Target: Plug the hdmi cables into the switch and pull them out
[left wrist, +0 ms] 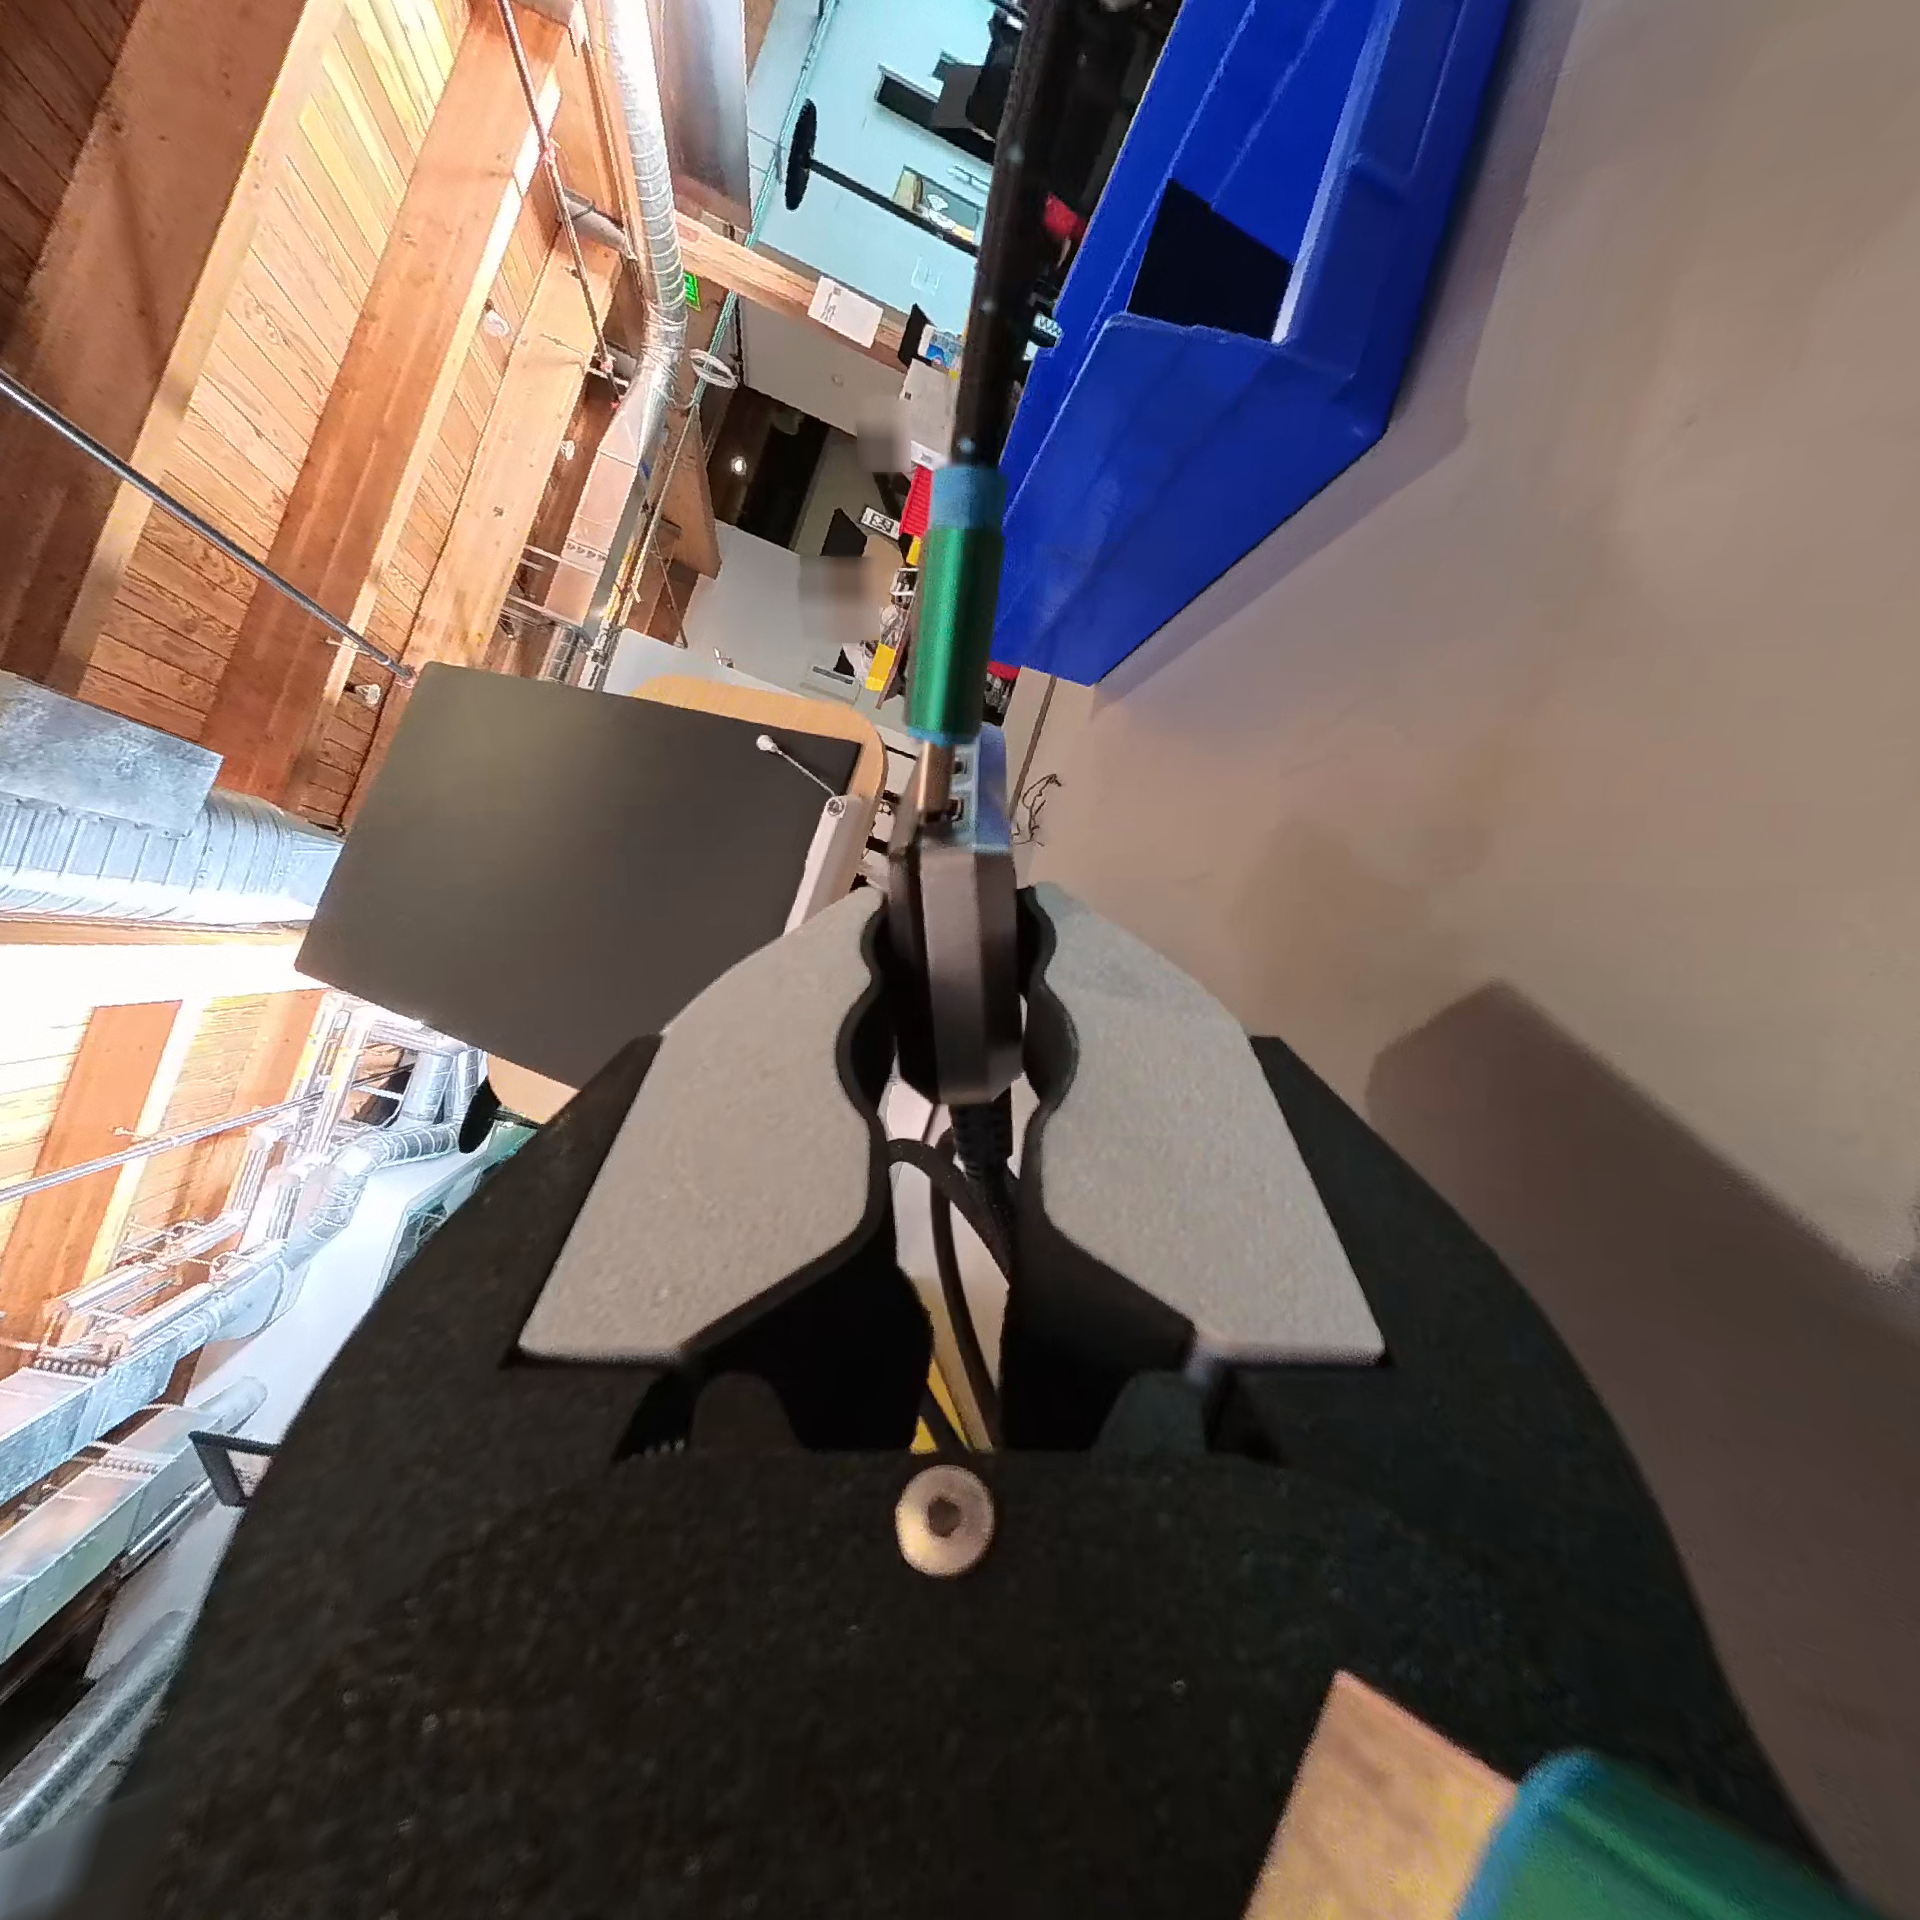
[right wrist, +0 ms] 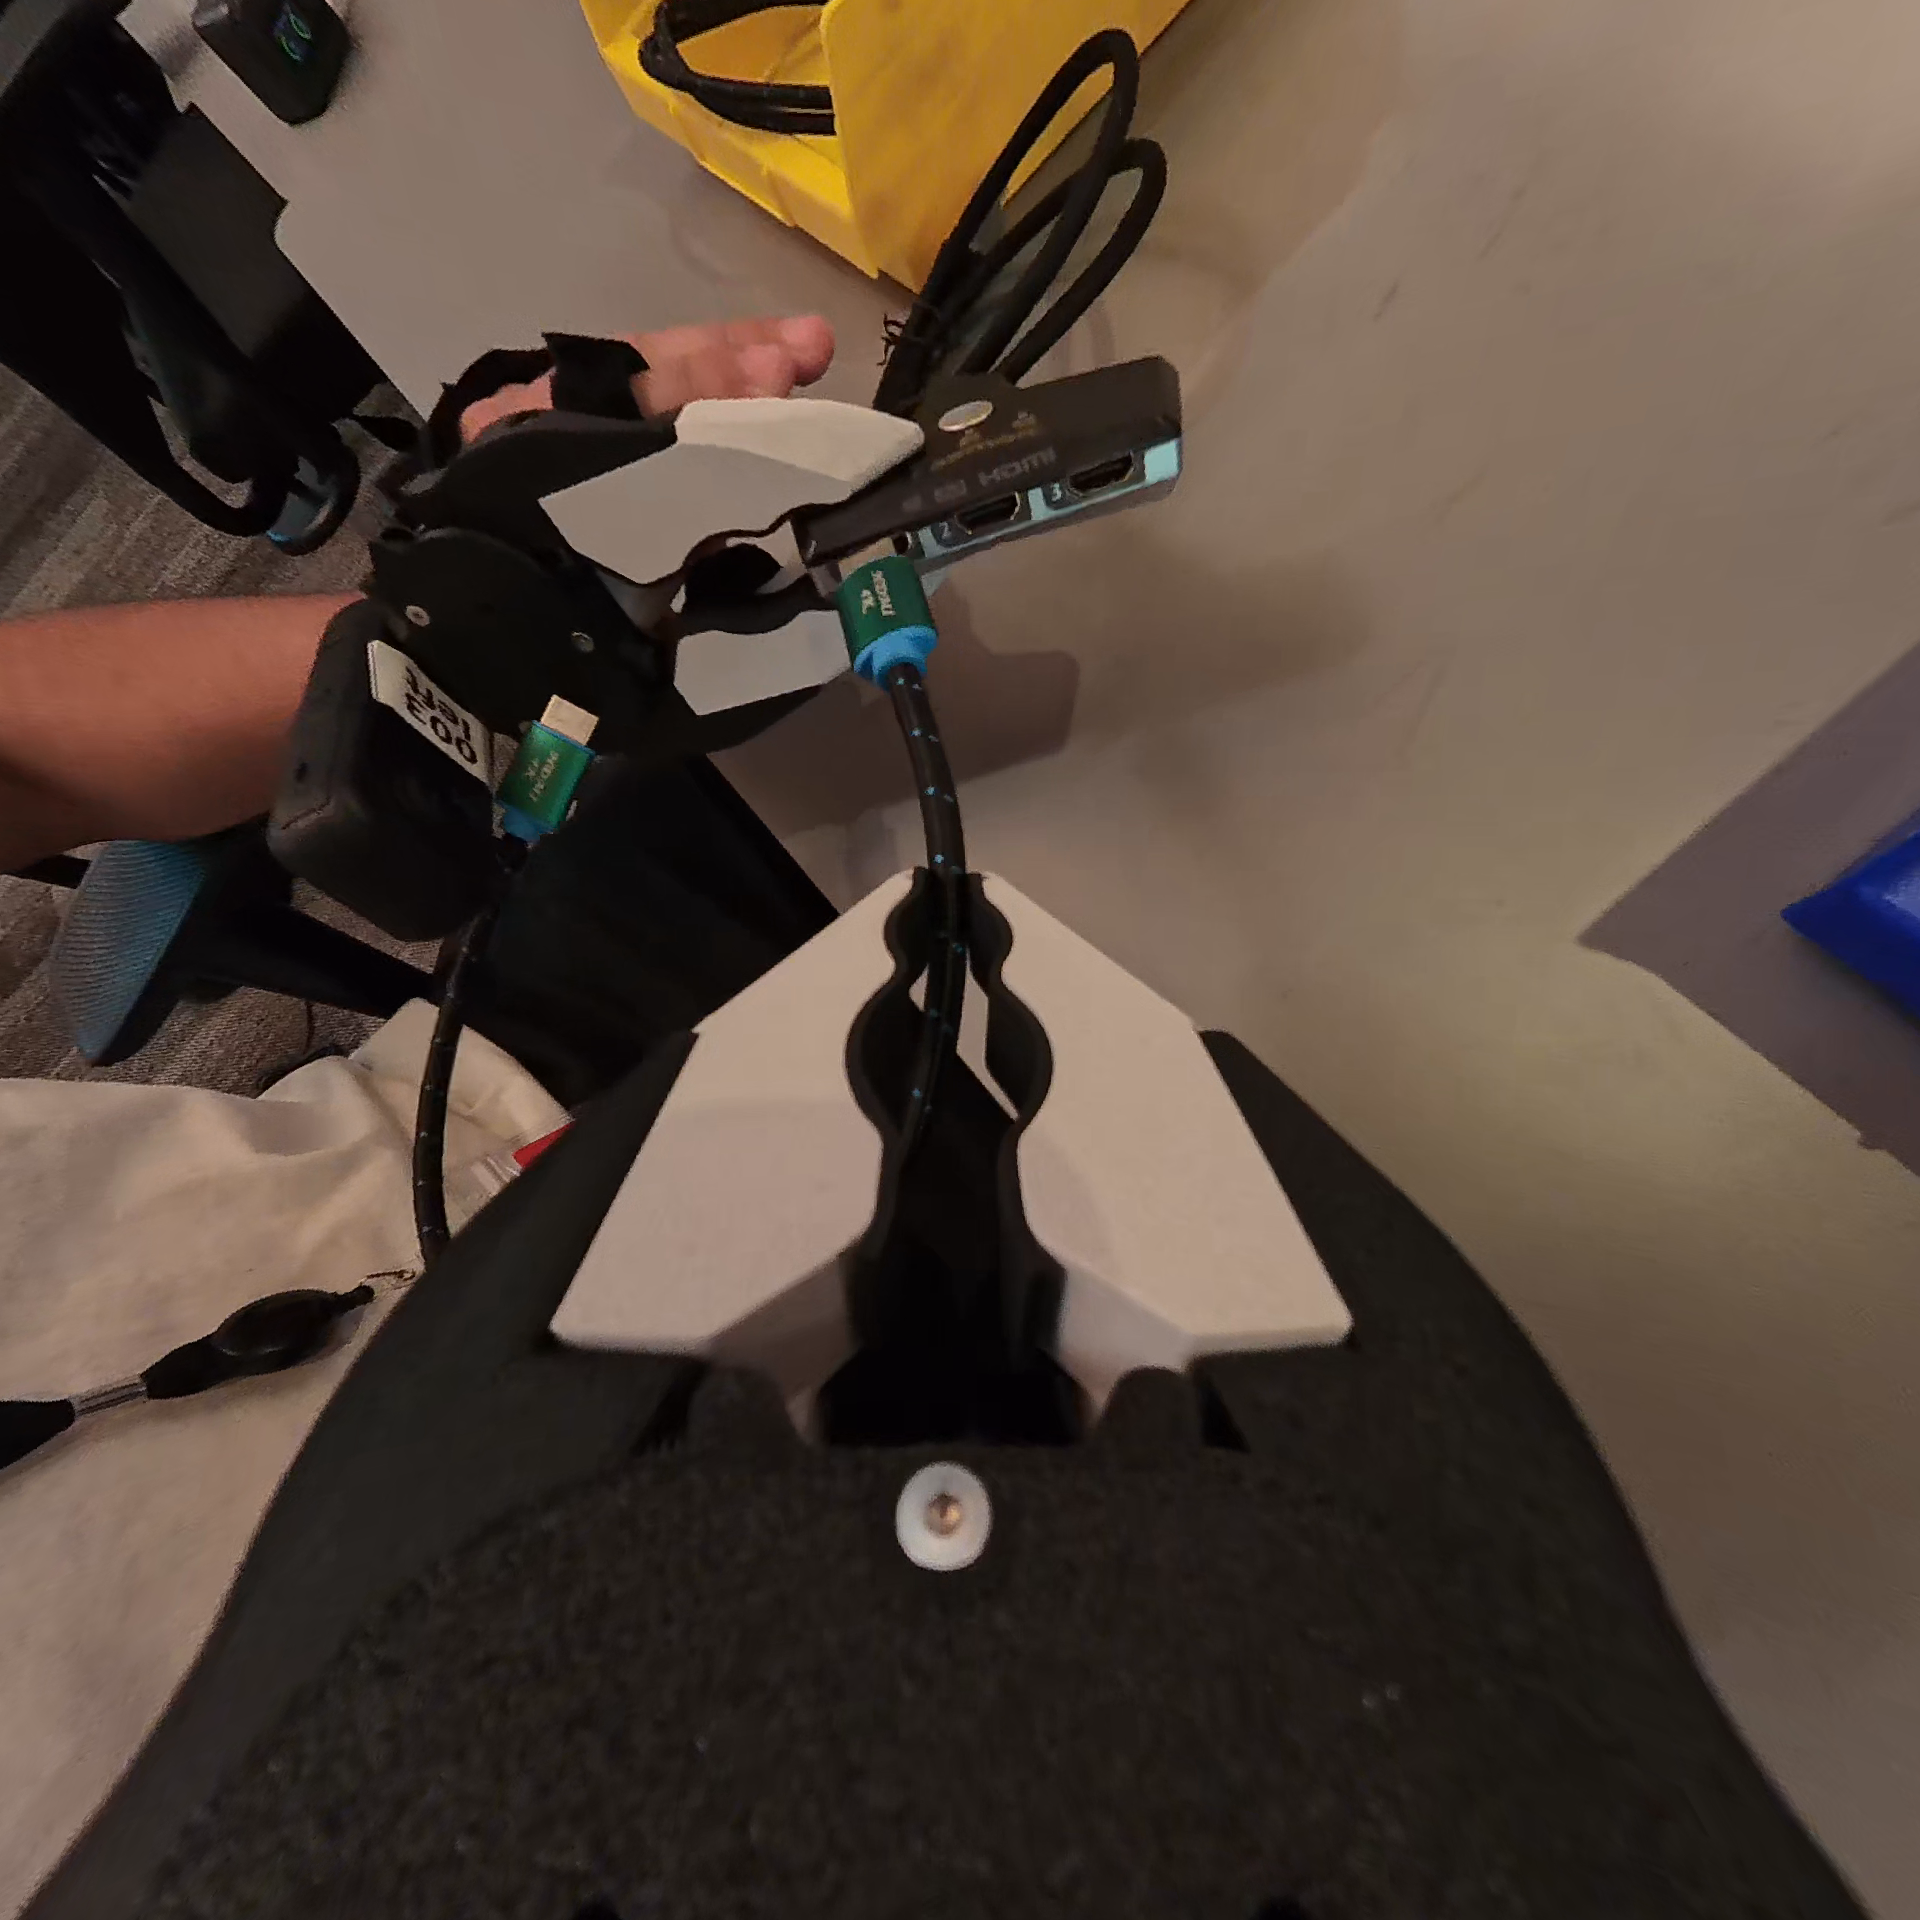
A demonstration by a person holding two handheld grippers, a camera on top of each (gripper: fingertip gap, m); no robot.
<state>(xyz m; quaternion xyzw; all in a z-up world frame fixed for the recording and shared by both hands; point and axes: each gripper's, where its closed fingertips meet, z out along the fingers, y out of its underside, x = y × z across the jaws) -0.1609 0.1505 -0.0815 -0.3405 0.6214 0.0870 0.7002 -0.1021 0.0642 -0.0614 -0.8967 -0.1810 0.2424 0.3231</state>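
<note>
My left hand-held gripper [right wrist: 821,551] is clenched on one end of the black HDMI switch [right wrist: 1039,468], holding it up off the grey bench [right wrist: 1455,520]. In the left wrist view the same hand-held gripper [left wrist: 951,997] grips the switch [left wrist: 951,977] edge-on between its grey fingers [left wrist: 727,1122].

One HDMI cable's green plug [right wrist: 883,618] is seated in the port nearest my left hand-held gripper; the two ports beside it stand open. From the left wrist view the green plug [left wrist: 951,613] points straight away from me, its black braided cable [left wrist: 997,260] running on beyond it.

My right hand-held gripper [right wrist: 940,914] is closed around that braided cable [right wrist: 940,790] a little below the plug, and the cable arcs from the plug down into the tips.

A second green plug [right wrist: 545,769] hangs loose by the body of my left hand-held gripper, not in any port.

Toward the bench's far edge lies a yellow bag [right wrist: 883,114] with coiled black cable in it, and more black cable loops [right wrist: 1049,208] sit behind the switch. A blue bin [left wrist: 1226,343] stands at the bench's right side.
</note>
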